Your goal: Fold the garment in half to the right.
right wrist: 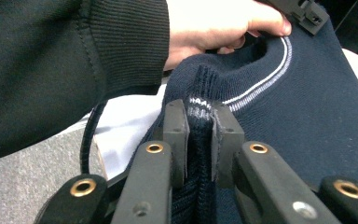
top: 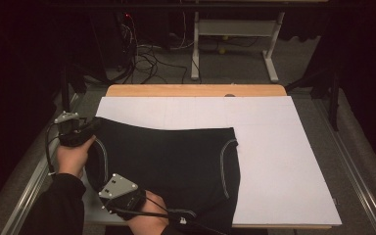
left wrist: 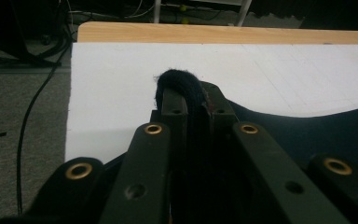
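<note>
Left claw (left wrist: 193, 109): jaws clenched on a bunched fold of the dark navy sweater (top: 176, 161), cloth looping over the tips. Right claw (right wrist: 200, 126): jaws clamped on the ribbed, white-striped edge of the same sweater. In the high view the left claw (top: 81, 131) grips the garment's far left corner, the right claw (top: 127, 198) its near left edge. Sweater lies spread on the white sheet (top: 274, 156) covering the wooden counter (top: 196, 90), left of centre.

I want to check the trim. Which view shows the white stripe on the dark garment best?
The right gripper view: the white stripe is close and sharp. The high view shows it small along the dark garment edges. The left gripper view gives plain fabric.
</note>
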A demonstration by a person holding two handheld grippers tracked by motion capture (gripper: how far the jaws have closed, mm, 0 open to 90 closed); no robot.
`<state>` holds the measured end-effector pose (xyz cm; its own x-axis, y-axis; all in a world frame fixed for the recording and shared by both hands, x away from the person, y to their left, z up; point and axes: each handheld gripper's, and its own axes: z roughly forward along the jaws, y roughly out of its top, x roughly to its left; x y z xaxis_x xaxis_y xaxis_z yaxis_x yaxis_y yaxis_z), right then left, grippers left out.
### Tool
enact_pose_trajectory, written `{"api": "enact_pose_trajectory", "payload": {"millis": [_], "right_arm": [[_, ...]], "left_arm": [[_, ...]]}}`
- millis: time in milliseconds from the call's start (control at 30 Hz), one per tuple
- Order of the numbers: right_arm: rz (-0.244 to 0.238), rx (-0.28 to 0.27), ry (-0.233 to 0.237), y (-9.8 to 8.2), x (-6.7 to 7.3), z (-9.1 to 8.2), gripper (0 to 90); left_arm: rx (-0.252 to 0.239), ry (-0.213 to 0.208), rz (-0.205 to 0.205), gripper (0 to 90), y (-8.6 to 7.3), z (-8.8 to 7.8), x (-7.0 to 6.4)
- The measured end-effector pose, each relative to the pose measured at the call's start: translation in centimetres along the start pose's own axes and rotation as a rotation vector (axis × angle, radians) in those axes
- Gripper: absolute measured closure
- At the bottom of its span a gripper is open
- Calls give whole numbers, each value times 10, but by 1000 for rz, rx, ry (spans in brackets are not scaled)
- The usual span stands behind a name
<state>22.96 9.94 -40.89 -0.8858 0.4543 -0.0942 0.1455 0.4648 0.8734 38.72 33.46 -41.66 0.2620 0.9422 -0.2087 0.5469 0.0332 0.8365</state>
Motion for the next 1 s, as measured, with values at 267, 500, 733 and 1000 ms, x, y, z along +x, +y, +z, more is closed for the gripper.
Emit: {"api": "enact_pose_trajectory", "payload": {"millis": [267,500,733,1000], "right_arm": [[24,-45,-2,0,-5,-15,795],[47,-86,-32,-8,-16,-46,794],[62,-123,-63,-27,-31,-80,793],[107,-140,-95,-57,-49,-114,792]], "left_arm": [[5,-3,34,781,15,-9,-18],[27,-20,91,783,33,-7,-54],[57,-66,163,783,44,13,-105],[103,-118,215,781,43,52,-164]]}}
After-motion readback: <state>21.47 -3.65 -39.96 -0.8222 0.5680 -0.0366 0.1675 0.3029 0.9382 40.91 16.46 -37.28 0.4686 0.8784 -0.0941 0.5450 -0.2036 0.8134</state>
